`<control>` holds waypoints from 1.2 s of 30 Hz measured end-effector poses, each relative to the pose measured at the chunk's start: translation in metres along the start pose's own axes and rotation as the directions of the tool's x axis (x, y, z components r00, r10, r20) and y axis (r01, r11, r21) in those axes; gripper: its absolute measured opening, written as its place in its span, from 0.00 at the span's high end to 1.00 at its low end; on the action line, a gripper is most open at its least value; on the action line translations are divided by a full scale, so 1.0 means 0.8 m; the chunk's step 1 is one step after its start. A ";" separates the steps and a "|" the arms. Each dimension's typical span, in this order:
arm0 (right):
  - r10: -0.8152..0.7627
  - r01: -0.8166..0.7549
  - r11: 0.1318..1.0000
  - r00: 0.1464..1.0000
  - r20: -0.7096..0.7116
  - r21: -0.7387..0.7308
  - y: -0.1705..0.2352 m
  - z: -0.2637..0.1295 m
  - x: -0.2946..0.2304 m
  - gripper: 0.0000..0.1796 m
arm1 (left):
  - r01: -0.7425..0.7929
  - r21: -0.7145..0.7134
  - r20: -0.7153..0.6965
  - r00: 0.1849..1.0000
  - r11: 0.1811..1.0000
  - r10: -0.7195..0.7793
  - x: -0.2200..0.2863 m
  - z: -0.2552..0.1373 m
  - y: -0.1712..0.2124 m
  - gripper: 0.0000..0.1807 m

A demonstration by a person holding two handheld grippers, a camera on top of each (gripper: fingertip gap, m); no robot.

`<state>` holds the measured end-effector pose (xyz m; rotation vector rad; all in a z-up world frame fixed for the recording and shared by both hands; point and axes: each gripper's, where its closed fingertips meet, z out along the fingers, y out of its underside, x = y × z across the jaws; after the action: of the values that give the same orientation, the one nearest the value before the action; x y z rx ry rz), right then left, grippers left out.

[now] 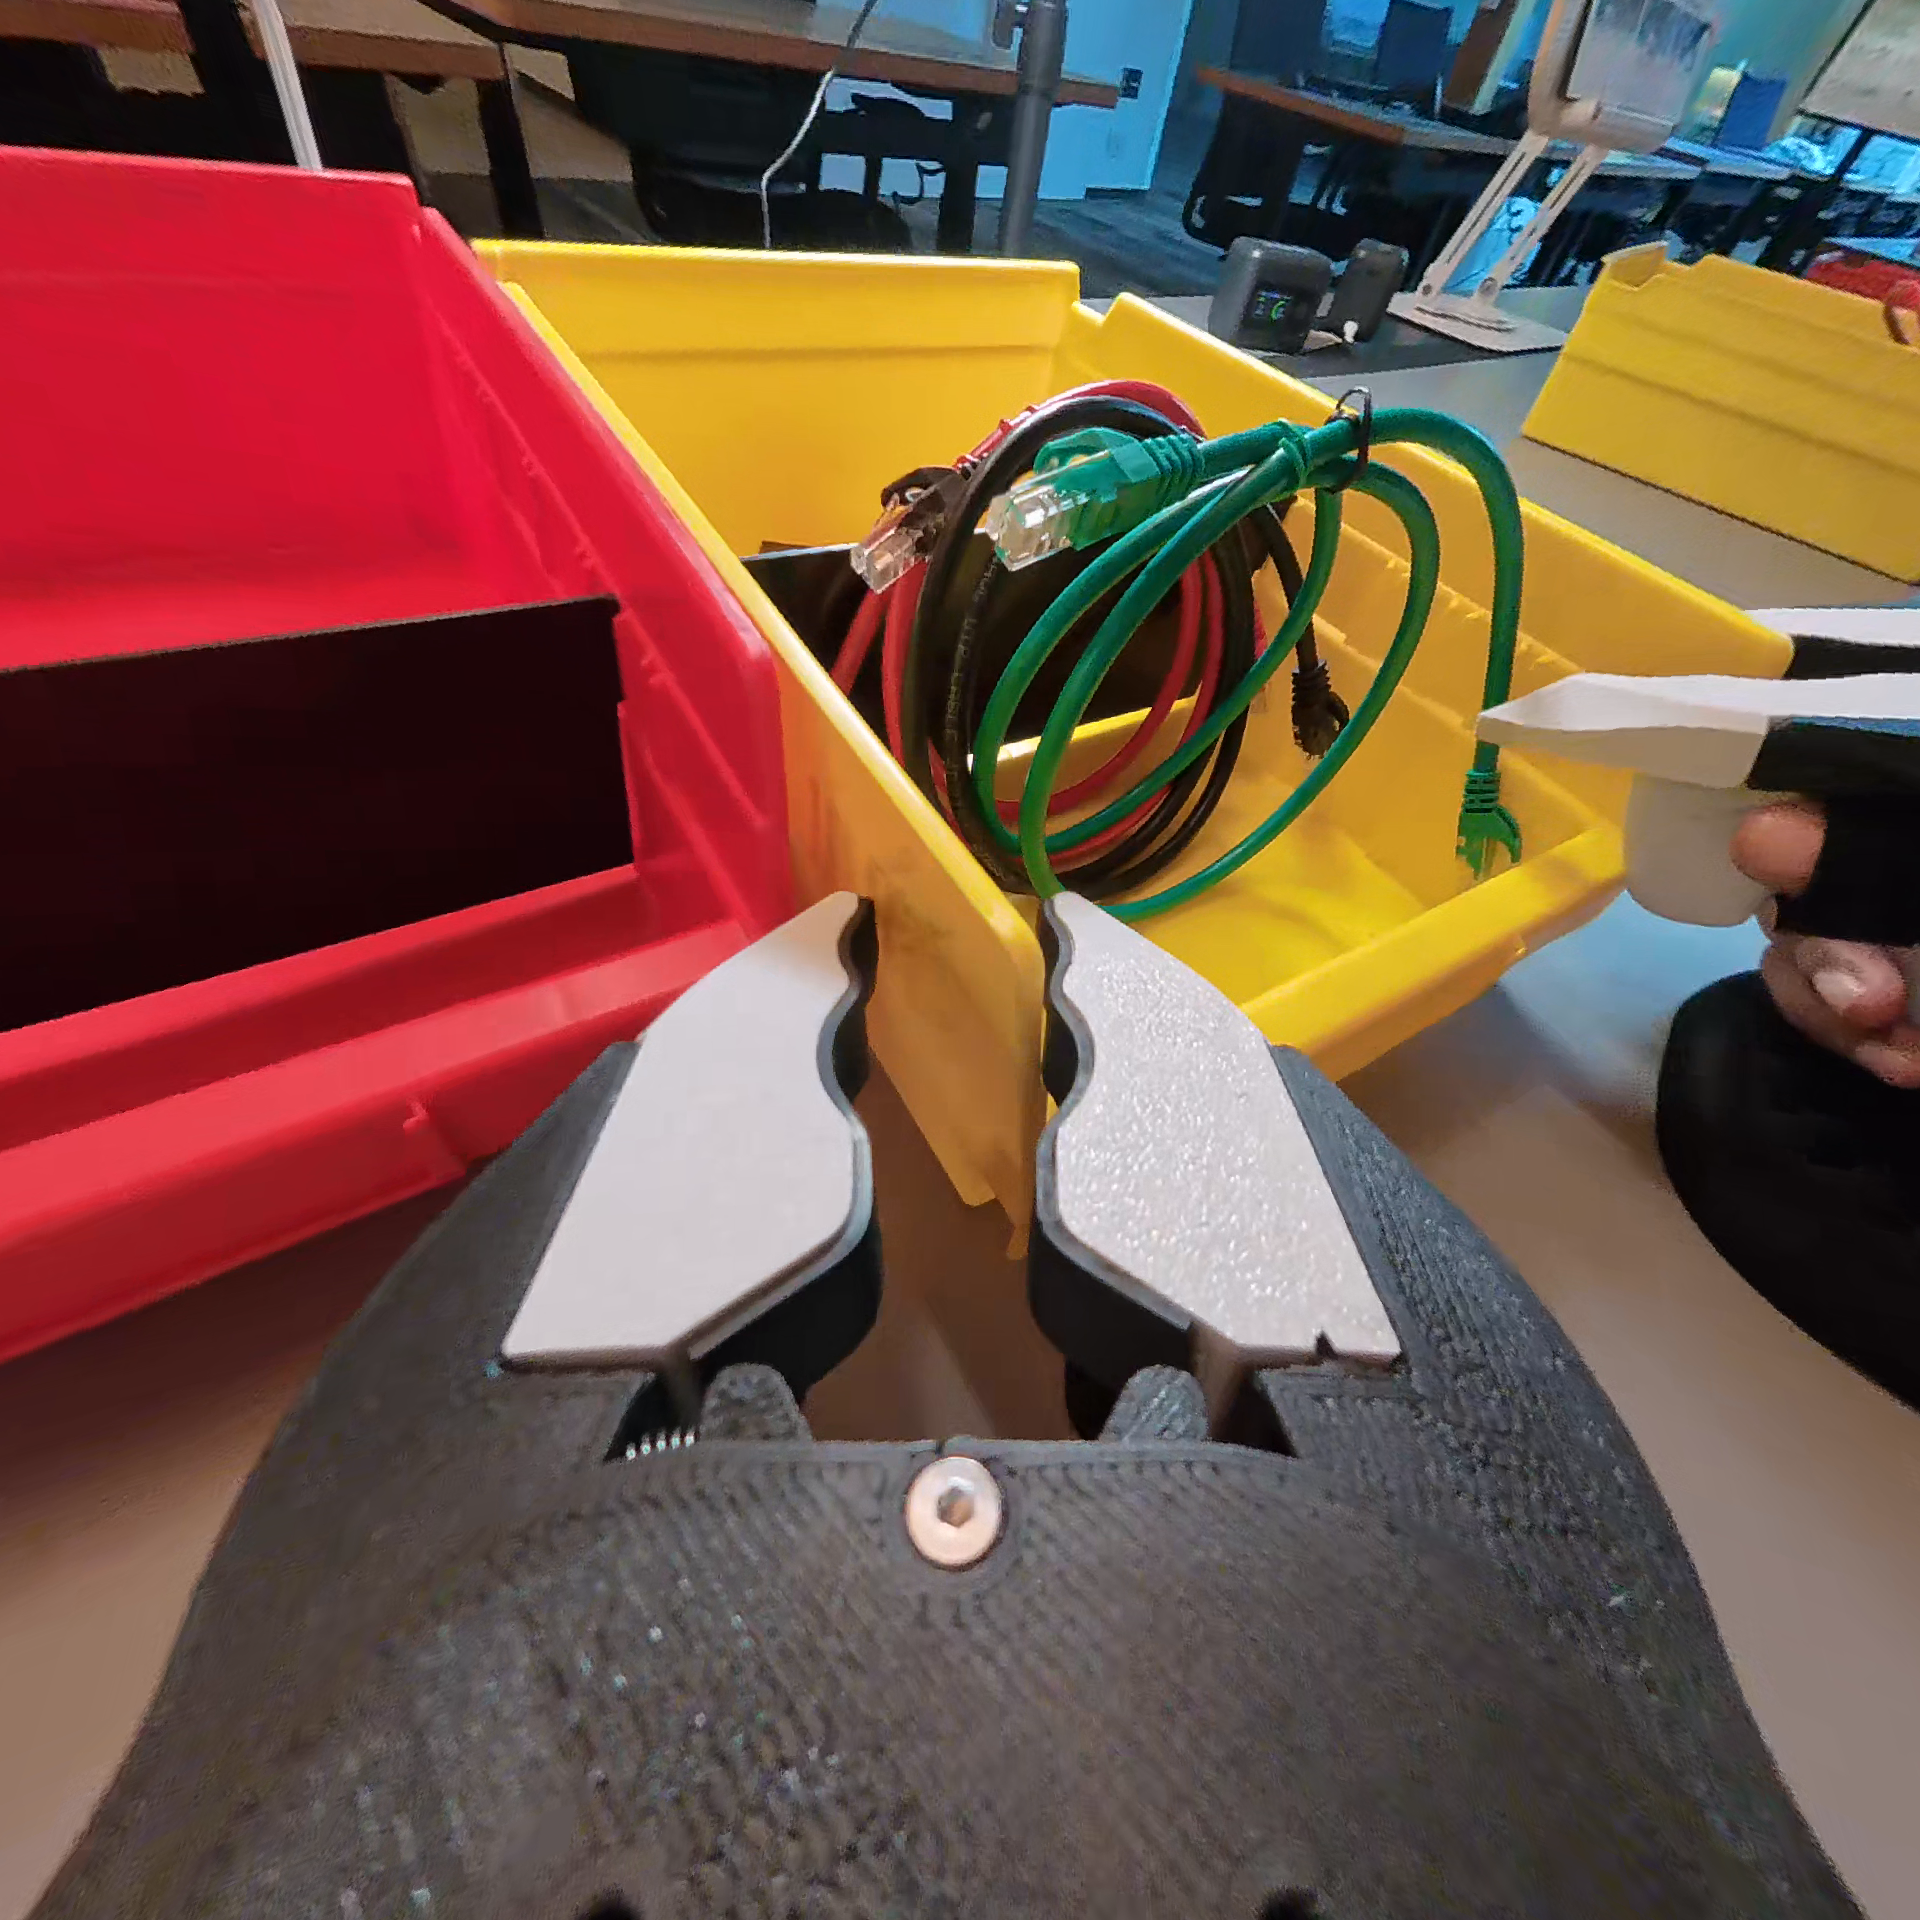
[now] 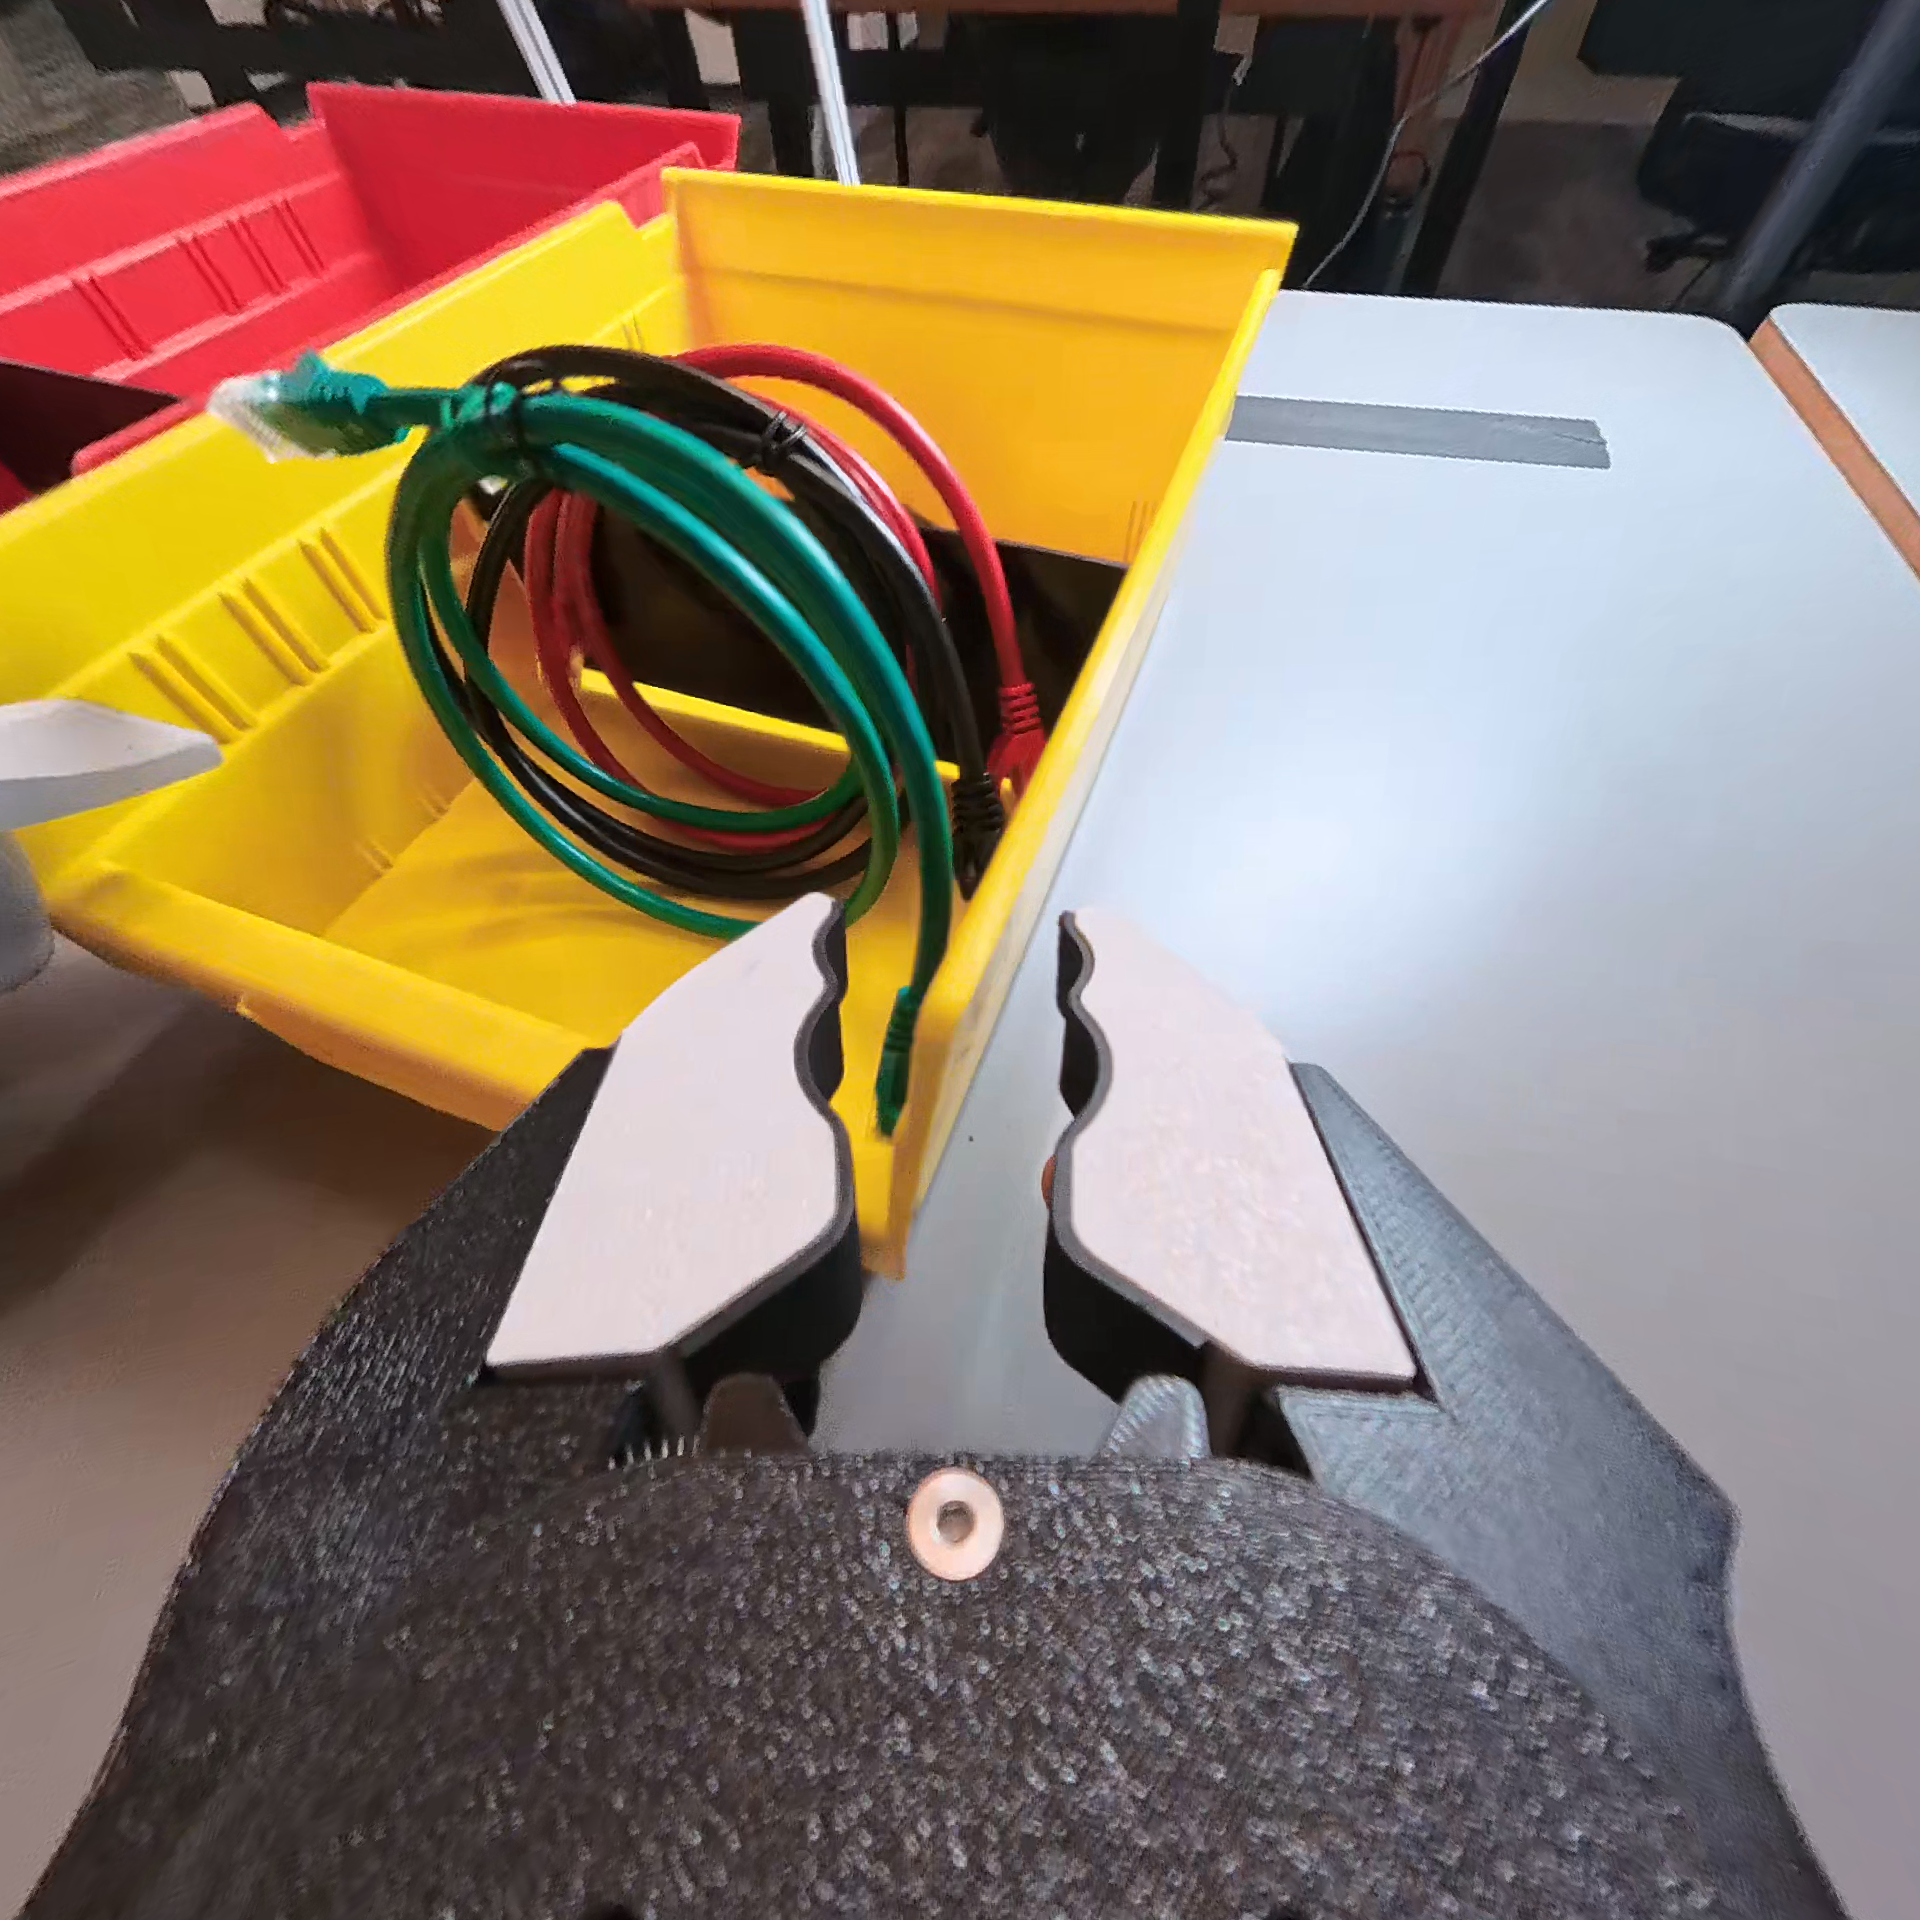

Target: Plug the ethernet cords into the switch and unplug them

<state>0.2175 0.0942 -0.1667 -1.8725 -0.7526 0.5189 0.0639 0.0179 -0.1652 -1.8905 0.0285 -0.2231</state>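
A yellow bin (image 1: 790,384) holds coiled ethernet cords: green (image 1: 1392,499), black (image 1: 940,665) and red (image 1: 1195,665), with clear plugs sticking up at the top of the bundle. My left gripper (image 1: 954,914) is open and straddles the bin's left wall at its front corner. My right gripper (image 2: 951,920) is open and straddles the bin's (image 2: 935,301) right wall; it also shows at the right edge of the left wrist view (image 1: 1507,717). The green cord's (image 2: 727,540) lower plug hangs just ahead of the right gripper's fingers. No switch is visible.
A red bin (image 1: 260,395) with a black divider stands against the yellow bin's left side. A second yellow bin (image 1: 1745,416) sits at the far right. A grey tape strip (image 2: 1413,431) lies on the table. A hand (image 1: 1829,977) holds the right gripper above a black round object (image 1: 1787,1164).
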 end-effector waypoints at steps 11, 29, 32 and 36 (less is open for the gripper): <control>-0.010 0.010 1.000 0.999 -0.033 -0.010 0.000 -0.003 0.006 0.93 | -0.023 0.006 0.025 0.999 1.000 0.023 -0.001 0.003 -0.002 0.86; -0.147 0.149 0.956 0.989 -0.026 0.253 -0.141 -0.093 -0.041 0.92 | -0.155 0.240 0.069 0.987 0.958 0.143 0.019 -0.091 -0.144 0.87; -0.177 0.157 0.945 0.983 0.044 0.286 -0.167 -0.077 -0.092 0.92 | -0.167 0.265 0.146 0.980 0.950 0.132 -0.020 -0.135 -0.164 0.87; -0.223 0.160 0.933 0.960 0.170 0.323 -0.196 -0.050 -0.183 0.92 | -0.200 0.249 0.262 0.956 0.948 0.132 -0.083 -0.209 -0.169 0.87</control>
<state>0.0971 0.0118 -0.0043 -1.4541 -0.9248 0.6677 -0.0420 -0.0852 0.0045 -1.6170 -0.0077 0.1177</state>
